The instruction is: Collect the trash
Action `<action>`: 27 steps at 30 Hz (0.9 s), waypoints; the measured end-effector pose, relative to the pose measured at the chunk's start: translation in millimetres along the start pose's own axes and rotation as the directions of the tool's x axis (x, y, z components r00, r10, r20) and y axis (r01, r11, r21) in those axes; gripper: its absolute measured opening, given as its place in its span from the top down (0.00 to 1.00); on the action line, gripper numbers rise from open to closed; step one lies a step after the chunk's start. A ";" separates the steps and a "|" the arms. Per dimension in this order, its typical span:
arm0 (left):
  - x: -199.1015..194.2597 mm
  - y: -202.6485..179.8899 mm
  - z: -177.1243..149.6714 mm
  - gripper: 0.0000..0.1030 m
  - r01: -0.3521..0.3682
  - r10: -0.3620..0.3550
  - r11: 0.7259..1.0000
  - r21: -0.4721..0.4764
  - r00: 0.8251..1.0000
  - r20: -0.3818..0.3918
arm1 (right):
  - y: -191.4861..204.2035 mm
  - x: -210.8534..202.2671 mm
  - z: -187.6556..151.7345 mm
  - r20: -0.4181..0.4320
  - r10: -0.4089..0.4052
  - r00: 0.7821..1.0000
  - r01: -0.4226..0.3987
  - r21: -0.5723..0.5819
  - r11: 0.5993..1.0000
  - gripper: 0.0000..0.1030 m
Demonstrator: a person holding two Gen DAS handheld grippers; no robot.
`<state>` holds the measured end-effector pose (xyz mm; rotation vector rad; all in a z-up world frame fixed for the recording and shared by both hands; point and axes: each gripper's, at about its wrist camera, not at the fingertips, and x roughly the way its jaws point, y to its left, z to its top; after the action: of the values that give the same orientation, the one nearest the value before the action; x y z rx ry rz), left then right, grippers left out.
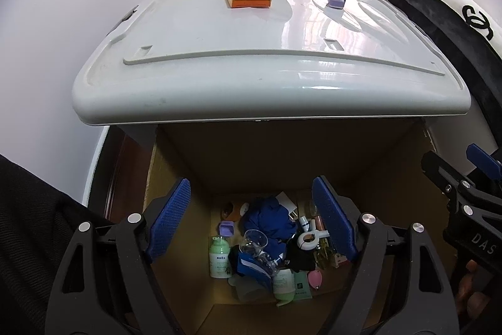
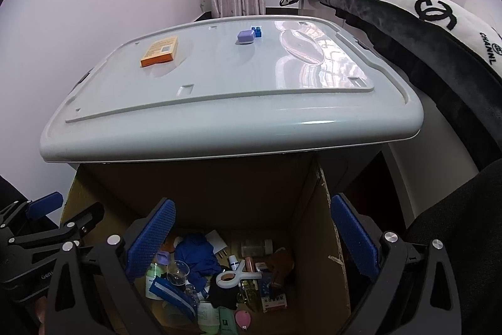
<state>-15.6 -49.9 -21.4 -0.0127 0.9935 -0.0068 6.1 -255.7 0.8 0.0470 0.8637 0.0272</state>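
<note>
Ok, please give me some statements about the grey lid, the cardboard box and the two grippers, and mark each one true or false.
1. An orange box lies on the grey lid. True.
2. The left gripper is shut on a bottle. False: its jaws stand open and hold nothing.
3. The cardboard box below the lid already holds many items. True.
4. The purple case lies inside the cardboard box. False: it sits on the lid, beside a small blue block.
5. The right gripper is open above the cardboard box. True.
6. The lid carries nothing. False: three small things remain on it.
</note>
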 end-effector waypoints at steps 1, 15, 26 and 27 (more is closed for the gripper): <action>0.0 0.3 0.1 0.24 0.000 0.000 1.000 0.001 1.000 0.000 | 0.0 0.2 -0.2 -0.001 0.000 1.000 0.000 0.000 1.000 0.05; 1.7 2.3 -1.4 0.17 -0.013 0.013 1.000 -0.021 1.000 -0.006 | 0.8 3.5 -1.0 -0.016 -0.003 1.000 0.004 0.006 1.000 0.05; -2.0 -4.2 -3.2 0.12 -0.025 0.025 0.999 0.025 1.000 0.015 | 0.2 4.9 -1.7 -0.024 -0.003 1.000 0.003 0.010 1.000 0.05; -2.6 -4.2 -2.9 0.12 -0.024 0.024 0.999 0.023 1.000 0.018 | 0.1 4.9 -1.7 -0.024 -0.003 1.000 0.004 0.010 1.000 0.05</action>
<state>-19.4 -54.1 -20.7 0.0206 0.9759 0.0034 8.0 -255.4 -4.0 0.0550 0.8883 0.0201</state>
